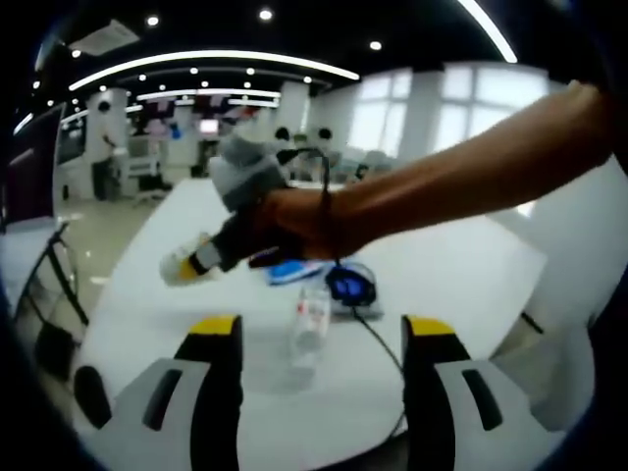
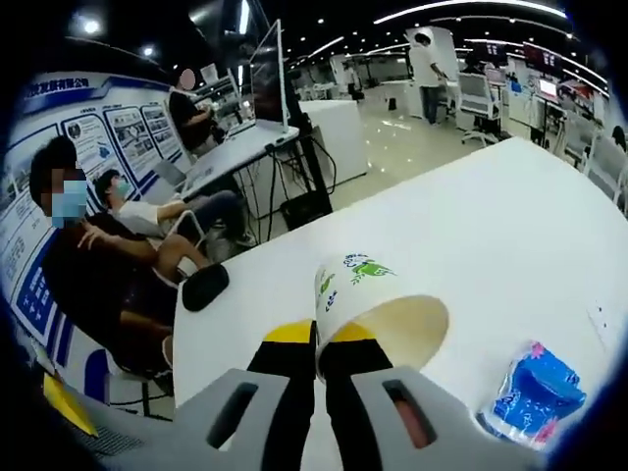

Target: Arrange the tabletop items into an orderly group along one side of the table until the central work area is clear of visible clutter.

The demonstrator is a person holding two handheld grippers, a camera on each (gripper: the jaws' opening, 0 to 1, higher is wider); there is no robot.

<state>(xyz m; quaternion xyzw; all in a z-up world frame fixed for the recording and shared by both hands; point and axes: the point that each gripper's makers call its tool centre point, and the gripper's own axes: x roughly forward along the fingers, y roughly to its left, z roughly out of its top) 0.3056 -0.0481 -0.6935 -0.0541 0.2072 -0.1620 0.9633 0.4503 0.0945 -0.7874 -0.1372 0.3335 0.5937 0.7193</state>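
I am holding my left tongs (image 1: pixel 319 343) wide apart and empty above the white table (image 1: pixel 461 285), with nothing between the yellow tips. Looking along them, a clear plastic bottle (image 1: pixel 310 329) is lying on its side in the middle of the table. Just beyond it a blue computer mouse (image 1: pixel 350 286) is sitting with its cable trailing toward me, and a blue packet (image 1: pixel 294 272) is lying just beside the mouse. My other arm (image 1: pixel 461 177) is reaching across this view from the right, carrying the right tongs (image 1: pixel 182 267) out over the far left part of the table.

In the right gripper view my right tongs (image 2: pixel 316 358) are pinching the rim of a paper cup (image 2: pixel 378 319), the jaws nearly together with the cup wall between them. The cup is tilting, its mouth facing toward me, near the table's edge. A black object (image 2: pixel 205 286), possibly another mouse, is resting near that edge, and a blue packet (image 2: pixel 535 392) is lying to the right.

I judge the job as only beginning: the cup is being moved, while bottle, mouse and packet are waiting in the centre.
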